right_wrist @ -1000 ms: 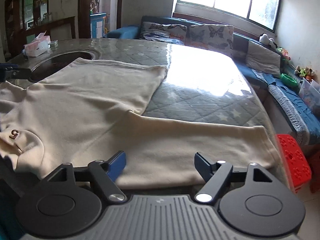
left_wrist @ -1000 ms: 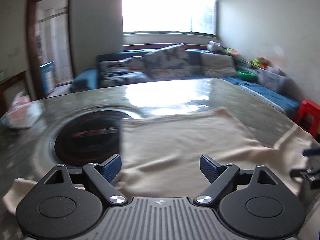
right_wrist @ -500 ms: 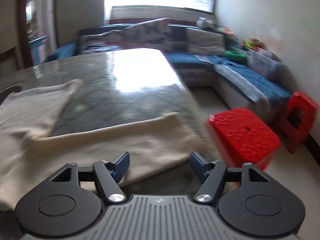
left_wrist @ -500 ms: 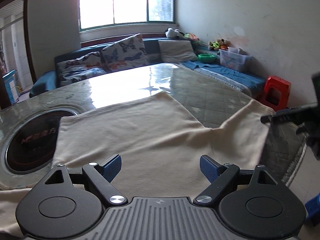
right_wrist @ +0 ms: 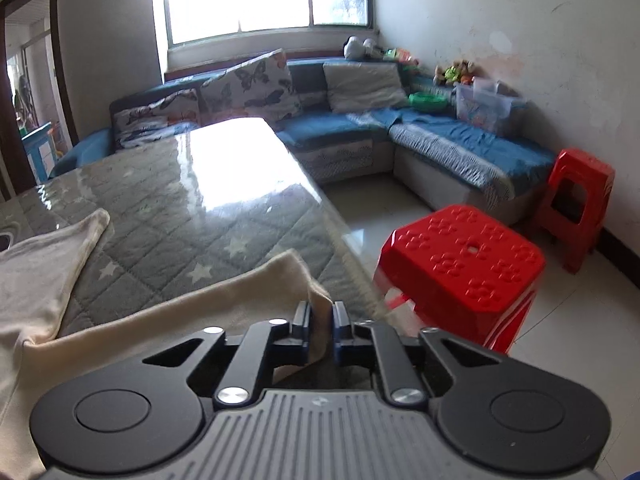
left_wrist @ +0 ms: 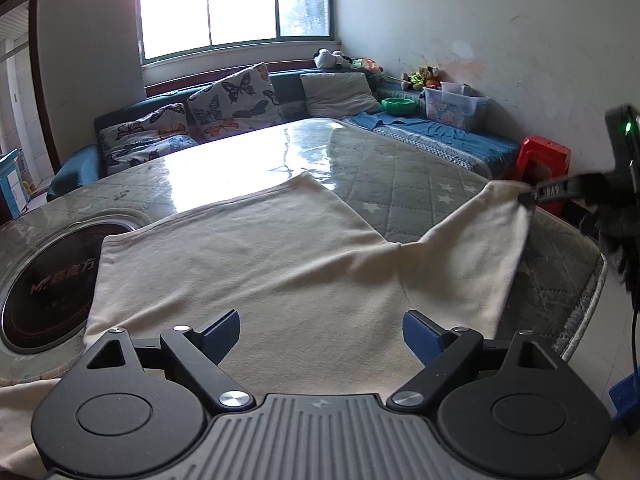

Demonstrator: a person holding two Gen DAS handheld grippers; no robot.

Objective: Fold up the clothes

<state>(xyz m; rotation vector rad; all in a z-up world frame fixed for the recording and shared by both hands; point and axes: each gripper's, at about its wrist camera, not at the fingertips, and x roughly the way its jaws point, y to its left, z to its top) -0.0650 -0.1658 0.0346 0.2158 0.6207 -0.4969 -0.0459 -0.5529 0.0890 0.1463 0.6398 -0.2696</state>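
1. A cream shirt (left_wrist: 248, 256) lies spread on the quilted surface (left_wrist: 420, 184).
2. The right gripper (right_wrist: 321, 316) has its jaws clamped on the sleeve end (right_wrist: 316, 300) at the surface's edge.
3. The left gripper (left_wrist: 321, 330) hovers above the shirt, jaws wide apart.

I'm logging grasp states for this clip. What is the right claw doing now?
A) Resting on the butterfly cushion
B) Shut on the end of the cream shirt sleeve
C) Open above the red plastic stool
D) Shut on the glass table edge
B: the right claw has its two fingers pinched on the end of the cream shirt sleeve.
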